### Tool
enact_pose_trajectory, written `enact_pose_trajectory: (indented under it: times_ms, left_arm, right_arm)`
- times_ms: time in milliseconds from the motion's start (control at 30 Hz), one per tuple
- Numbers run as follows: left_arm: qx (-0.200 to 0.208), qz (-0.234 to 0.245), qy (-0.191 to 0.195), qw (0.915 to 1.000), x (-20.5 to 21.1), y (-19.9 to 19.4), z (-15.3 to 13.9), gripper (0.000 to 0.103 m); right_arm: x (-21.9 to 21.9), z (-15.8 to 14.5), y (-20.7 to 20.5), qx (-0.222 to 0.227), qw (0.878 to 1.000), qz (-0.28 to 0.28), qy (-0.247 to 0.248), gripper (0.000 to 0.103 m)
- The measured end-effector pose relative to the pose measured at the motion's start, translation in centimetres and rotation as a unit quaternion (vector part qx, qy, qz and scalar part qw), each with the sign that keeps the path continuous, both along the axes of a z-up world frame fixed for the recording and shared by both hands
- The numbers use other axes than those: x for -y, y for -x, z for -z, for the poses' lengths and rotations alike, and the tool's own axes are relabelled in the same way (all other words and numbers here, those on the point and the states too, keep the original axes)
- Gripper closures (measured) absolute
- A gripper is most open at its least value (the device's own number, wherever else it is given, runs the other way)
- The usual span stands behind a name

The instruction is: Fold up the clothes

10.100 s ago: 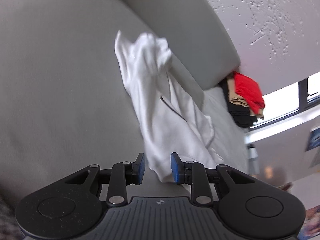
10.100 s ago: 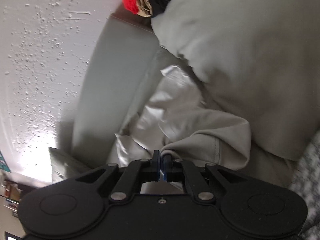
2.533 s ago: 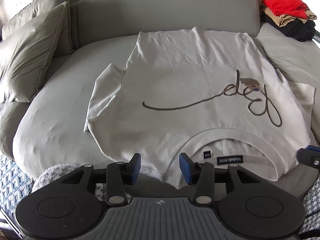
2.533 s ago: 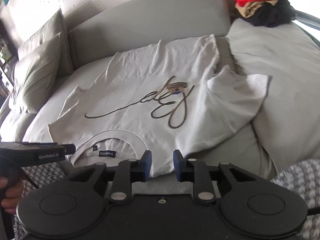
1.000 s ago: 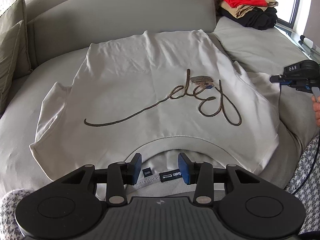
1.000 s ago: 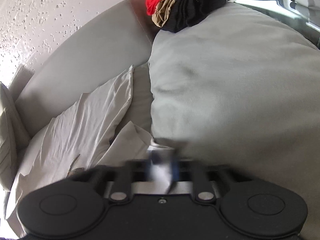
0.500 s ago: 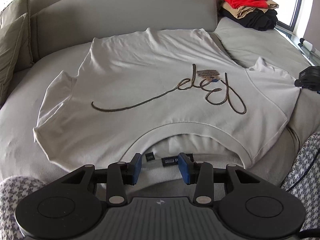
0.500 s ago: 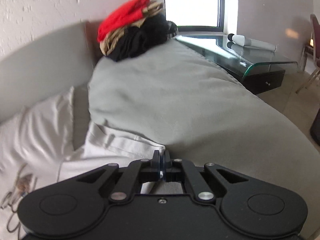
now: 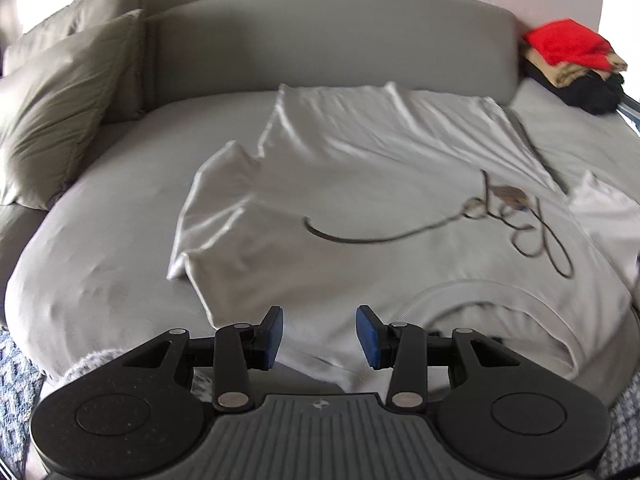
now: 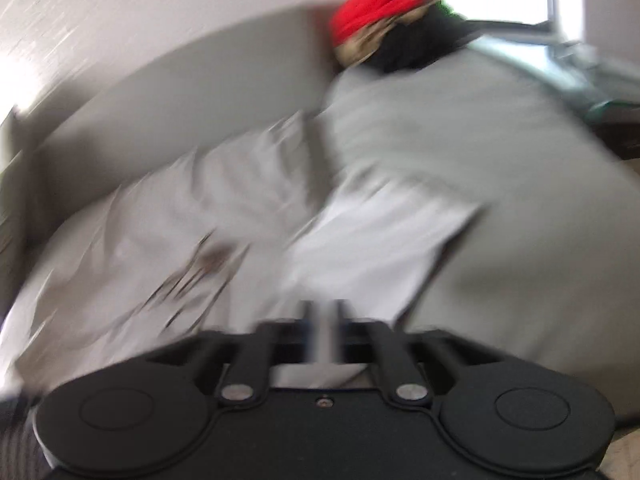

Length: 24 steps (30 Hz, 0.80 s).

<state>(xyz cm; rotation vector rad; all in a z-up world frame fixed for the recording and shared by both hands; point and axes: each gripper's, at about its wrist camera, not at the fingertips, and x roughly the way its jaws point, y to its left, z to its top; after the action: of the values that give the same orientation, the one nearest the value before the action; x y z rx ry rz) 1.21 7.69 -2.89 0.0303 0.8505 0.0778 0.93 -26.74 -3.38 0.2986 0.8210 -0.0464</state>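
Spreading white t-shirt (image 9: 380, 208) flat on sofa (image 9: 320, 44): left gripper (image 9: 319, 338) hovering half-open and empty, right gripper (image 10: 322, 328) clamped, seemingly pinching sleeve (image 10: 384, 236); next needs smoothing before folding.

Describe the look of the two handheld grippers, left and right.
Left gripper: black linkage arms with silver pivot screws, blue pads on its fingers, two round black discs and a ribbed grey centre plate. Right gripper: the same black build with a smooth black centre plate; motion blur hides its pads.

Blurred claw (image 10: 322, 330) closed, white shirt (image 10: 224, 216)
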Motion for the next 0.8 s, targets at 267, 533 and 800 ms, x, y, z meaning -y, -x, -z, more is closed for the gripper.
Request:
enact_pose_trajectory:
  times_ms: [267,533,800]
  left_arm:
    - [-0.022,0.040,-0.046,0.9979,1.5,0.4,2.4,0.070]
    - [-0.006,0.033,0.023,0.9992,-0.2,2.6,0.6,0.062]
    - [0.070,-0.056,0.124,0.9882,-7.4,3.3,-2.2,0.058]
  right_arm:
    - [-4.8,2.6,1.2,-0.052,0.993,-0.071,0.076,0.098]
    - [-4.5,-0.3,4.7,-0.047,0.997,-0.063,-0.014,0.068]
    - [-8.4,-1.6,2.5,-0.006,0.980,-0.135,-0.148,0.037]
